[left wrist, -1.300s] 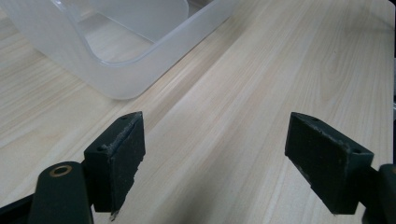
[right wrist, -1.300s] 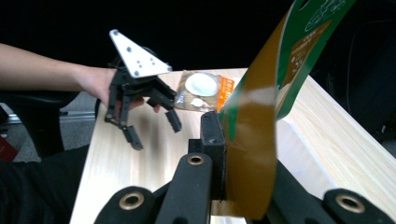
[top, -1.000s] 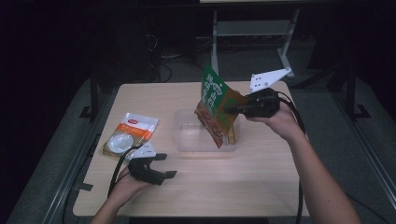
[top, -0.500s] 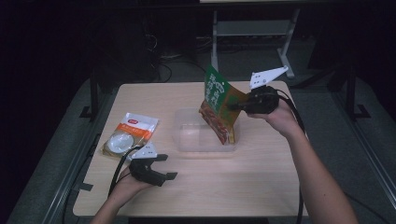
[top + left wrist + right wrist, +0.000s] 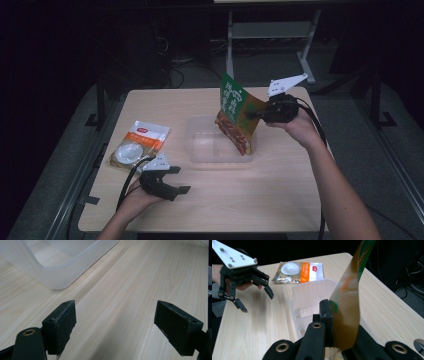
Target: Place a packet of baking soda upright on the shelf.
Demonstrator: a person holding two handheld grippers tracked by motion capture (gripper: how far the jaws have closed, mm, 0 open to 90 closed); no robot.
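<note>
A light wooden table [image 5: 280, 200] stands on grey floor [image 5: 370, 165]. Beyond its far edge, a metal shelf frame [image 5: 270, 35] and cables [image 5: 185, 65] sit in darkness.

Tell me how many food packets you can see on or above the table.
2. The green and brown snack packet is held up by the right hand-held gripper over the clear plastic container. The orange and white packet lies flat at the table's left.

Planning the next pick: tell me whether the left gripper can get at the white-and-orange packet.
Probably yes. The left gripper is open and holds nothing, and the packet lies flat close beside it with only bare table between.
</note>
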